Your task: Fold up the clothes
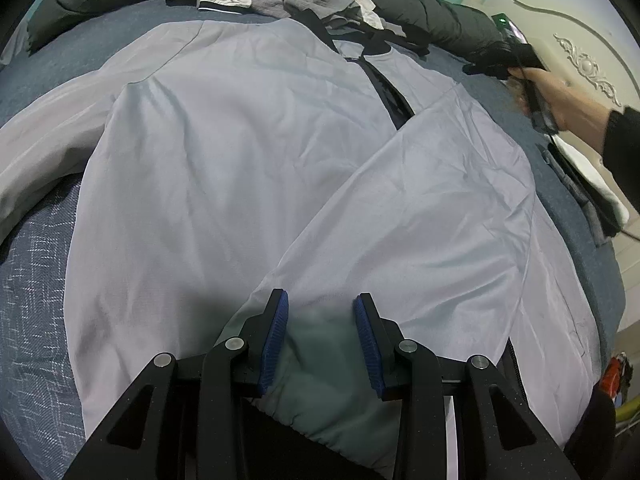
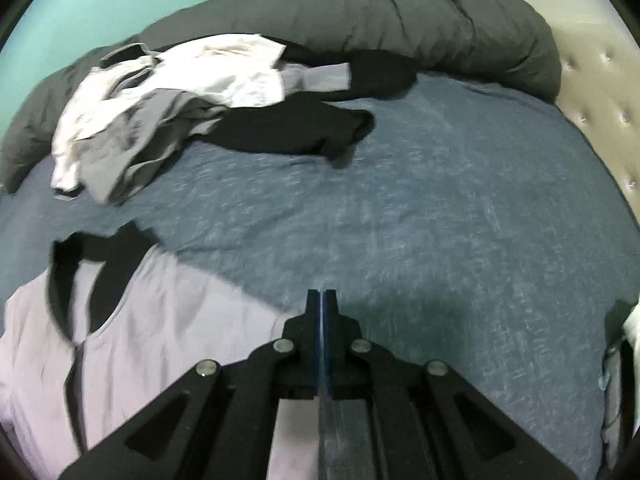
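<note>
Grey jacket (image 1: 240,152) spread on bed (image 2: 400,200); left tool (image 1: 320,320) spread over hem; right tool (image 2: 325,300) pressed together, empty; clothes pile (image 2: 160,100) at ten o'clock.

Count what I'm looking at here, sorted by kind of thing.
Grippers: 2 (left gripper, right gripper)
Spread pale jacket: 1
Heap of loose clothes: 1
Rolled dark duvet: 1
Total: 5

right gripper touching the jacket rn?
Apart. In the right wrist view the right gripper is shut with nothing between its fingers, its tips over bare blue bedsheet; the lilac jacket ends to its left.
</note>
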Demonstrator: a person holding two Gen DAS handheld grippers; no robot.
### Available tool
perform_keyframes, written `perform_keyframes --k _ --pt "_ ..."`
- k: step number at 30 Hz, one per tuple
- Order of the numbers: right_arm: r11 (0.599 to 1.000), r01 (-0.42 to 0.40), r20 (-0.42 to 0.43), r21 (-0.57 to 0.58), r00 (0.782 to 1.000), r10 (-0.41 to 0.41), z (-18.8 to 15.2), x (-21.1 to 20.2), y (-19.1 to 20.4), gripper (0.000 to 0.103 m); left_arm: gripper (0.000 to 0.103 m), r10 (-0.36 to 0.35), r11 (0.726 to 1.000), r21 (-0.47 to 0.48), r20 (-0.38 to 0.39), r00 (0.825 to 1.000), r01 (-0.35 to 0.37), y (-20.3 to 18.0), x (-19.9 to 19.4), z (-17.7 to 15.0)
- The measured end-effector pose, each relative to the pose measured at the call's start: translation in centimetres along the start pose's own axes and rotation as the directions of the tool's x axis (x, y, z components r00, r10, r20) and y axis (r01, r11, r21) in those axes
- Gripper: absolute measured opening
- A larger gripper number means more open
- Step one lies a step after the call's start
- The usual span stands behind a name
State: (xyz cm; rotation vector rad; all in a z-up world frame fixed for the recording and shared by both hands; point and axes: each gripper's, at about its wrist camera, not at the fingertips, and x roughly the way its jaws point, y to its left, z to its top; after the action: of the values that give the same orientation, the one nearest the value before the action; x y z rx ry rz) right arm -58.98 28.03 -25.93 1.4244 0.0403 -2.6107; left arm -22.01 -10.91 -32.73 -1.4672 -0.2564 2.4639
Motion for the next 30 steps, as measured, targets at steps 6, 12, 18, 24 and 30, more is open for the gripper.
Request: perform_keyframes --k 6,12,18,24,30 --pt "0.993 -0.12 -0.039 0.01 0.992 0.12 -3.4 -0.4 0.1 0.001 0.038 0.005 1.0 0.001 0.0 1.0 -0.005 0.1 0.0 -0.1" --pt "0.995 -0.104 -0.083 0.008 0.991 0.104 -3.6 1.9 1.2 0.001 0.038 0.004 1.0 0.0 -0.002 1.0 -0.004 0.1 0.1 0.0" --pt "1.0 -0.028 -0.085 0.013 0.996 0.029 -2.7 2.7 1.0 0.001 0.038 0.001 1.0 0.0 -0.005 1.0 -0.001 0.1 0.2 0.1" --pt "0.988 -0.148 -0.059 -0.045 0.988 0.145 -4.9 -2.3 0.8 0.001 0.038 -0.007 1.0 -0.007 -0.008 1.0 0.007 0.4 0.2 0.2" --pt "0.952 -0.292 -0.103 -0.096 0.954 0.282 -11.6 -6.4 1.4 0.001 0.038 0.002 1.0 -0.003 -0.009 1.0 -0.002 0.0 0.7 0.5"
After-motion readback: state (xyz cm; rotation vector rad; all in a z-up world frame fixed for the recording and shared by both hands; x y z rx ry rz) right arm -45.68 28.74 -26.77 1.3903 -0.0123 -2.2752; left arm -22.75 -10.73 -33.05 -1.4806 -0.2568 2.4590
